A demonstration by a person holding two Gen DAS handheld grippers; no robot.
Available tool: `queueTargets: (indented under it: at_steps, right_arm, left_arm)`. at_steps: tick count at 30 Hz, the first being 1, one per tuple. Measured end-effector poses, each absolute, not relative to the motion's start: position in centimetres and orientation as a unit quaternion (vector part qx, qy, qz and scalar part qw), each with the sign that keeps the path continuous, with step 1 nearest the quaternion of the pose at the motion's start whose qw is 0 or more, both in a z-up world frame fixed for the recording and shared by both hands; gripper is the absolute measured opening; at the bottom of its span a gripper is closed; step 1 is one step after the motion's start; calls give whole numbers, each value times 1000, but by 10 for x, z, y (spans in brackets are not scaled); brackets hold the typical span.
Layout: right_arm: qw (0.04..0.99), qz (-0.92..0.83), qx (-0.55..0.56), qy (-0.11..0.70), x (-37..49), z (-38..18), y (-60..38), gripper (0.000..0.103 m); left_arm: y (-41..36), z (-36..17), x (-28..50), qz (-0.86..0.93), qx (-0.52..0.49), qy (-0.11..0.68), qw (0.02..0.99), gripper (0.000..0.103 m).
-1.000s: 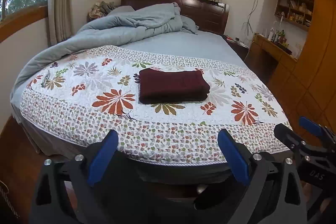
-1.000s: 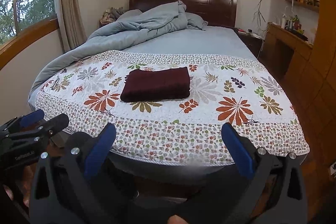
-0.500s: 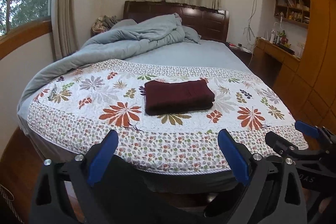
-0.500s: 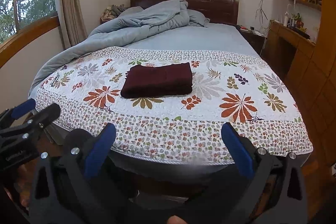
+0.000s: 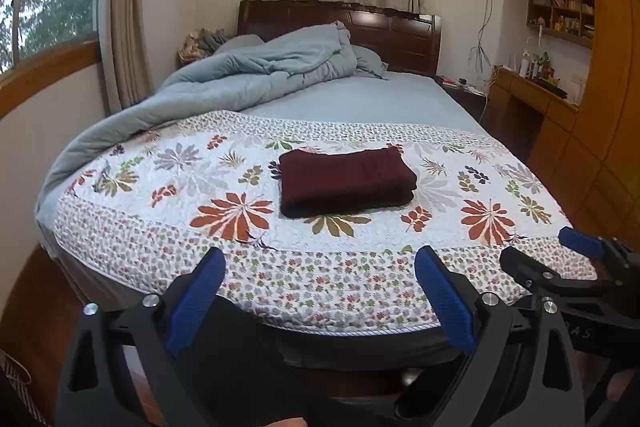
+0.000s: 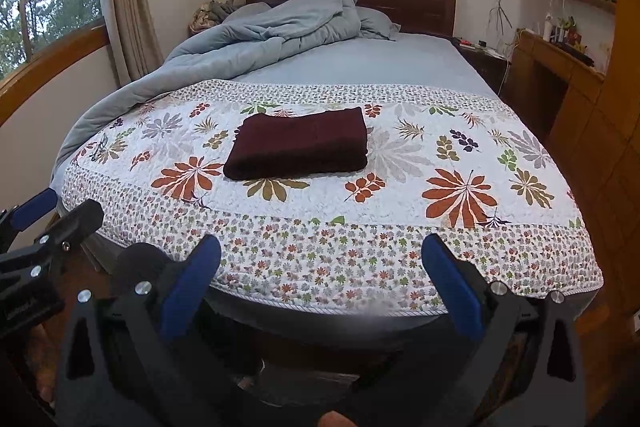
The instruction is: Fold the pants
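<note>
Dark maroon pants [image 5: 346, 183] lie folded in a neat rectangle on the floral quilt [image 5: 168, 187] at the foot of the bed; they also show in the right wrist view [image 6: 300, 147]. My left gripper [image 5: 320, 287] is open and empty, held off the bed's near edge, well short of the pants. My right gripper [image 6: 320, 279] is also open and empty, at about the same distance. The right gripper also shows at the right edge of the left wrist view [image 5: 560, 259]. The left gripper shows at the left edge of the right wrist view [image 6: 52, 211].
A rumpled grey-blue duvet [image 5: 256, 75] lies at the head of the bed by the dark headboard [image 5: 392, 31]. Wooden cabinets and a cluttered desk [image 5: 540, 91] stand to the right. A window and curtain [image 5: 124, 11] are on the left. Wood floor surrounds the bed.
Both grippers have drawn back and risen a little from the bed, still open. The folded pants have not moved.
</note>
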State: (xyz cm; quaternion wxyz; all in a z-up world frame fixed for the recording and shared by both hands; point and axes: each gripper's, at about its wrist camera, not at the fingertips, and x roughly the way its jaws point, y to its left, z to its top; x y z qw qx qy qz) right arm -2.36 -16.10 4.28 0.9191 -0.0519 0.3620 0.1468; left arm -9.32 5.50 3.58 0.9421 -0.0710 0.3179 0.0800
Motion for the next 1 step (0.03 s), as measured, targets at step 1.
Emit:
queueTargets:
  at_steps: [1]
  right_arm:
    - [919,147,-52,363,-23,42,-161,100]
  left_arm:
    - [56,36,-93,80,-72,318,942,96]
